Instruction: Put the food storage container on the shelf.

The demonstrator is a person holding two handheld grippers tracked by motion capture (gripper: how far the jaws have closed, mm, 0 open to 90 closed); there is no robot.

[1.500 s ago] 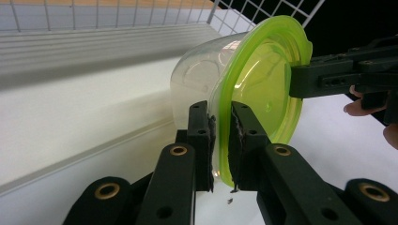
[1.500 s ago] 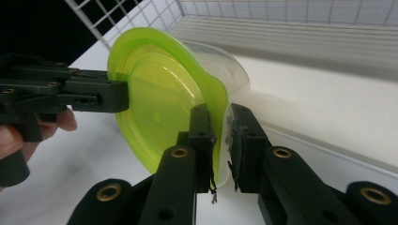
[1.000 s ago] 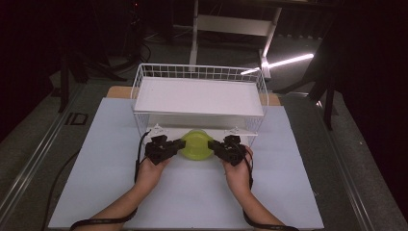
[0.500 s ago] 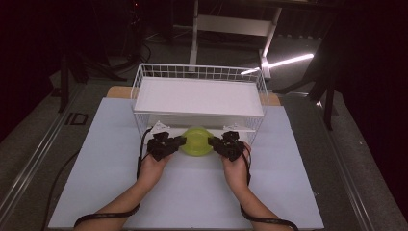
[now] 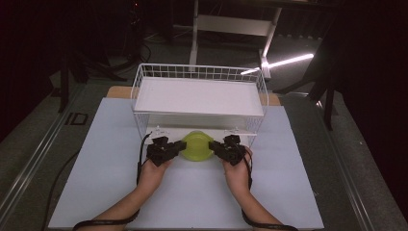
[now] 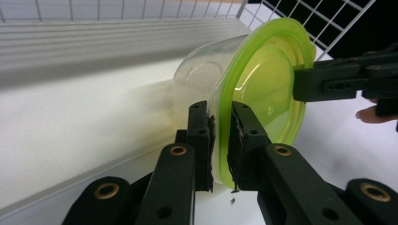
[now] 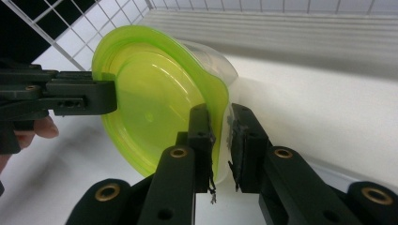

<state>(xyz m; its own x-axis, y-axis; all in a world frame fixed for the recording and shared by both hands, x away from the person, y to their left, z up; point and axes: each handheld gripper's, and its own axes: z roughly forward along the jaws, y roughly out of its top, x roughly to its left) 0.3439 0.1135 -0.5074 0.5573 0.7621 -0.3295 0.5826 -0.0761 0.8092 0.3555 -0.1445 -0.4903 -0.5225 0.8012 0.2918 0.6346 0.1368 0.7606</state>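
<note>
Container (image 5: 197, 146) with green lid (image 6: 263, 89) at front edge of wire basket (image 5: 199, 72), desk centre. Left gripper (image 5: 179, 146) at lid's 9 o'clock, fingers (image 6: 202, 136) clamped on rim. Right gripper (image 5: 215, 147) at 3 o'clock, fingers (image 7: 201, 140) clamped on rim. White desk (image 5: 96, 159) beneath.

Dark room around a brightly lit white table (image 5: 96, 159); the gripper views are sharp, slightly overexposed.

I saw the container (image 5: 196, 146), pinched at its rim by my left gripper (image 5: 179, 147) and right gripper (image 5: 215, 147), edge slightly up the frame toward the wire basket (image 5: 144, 126).
</note>
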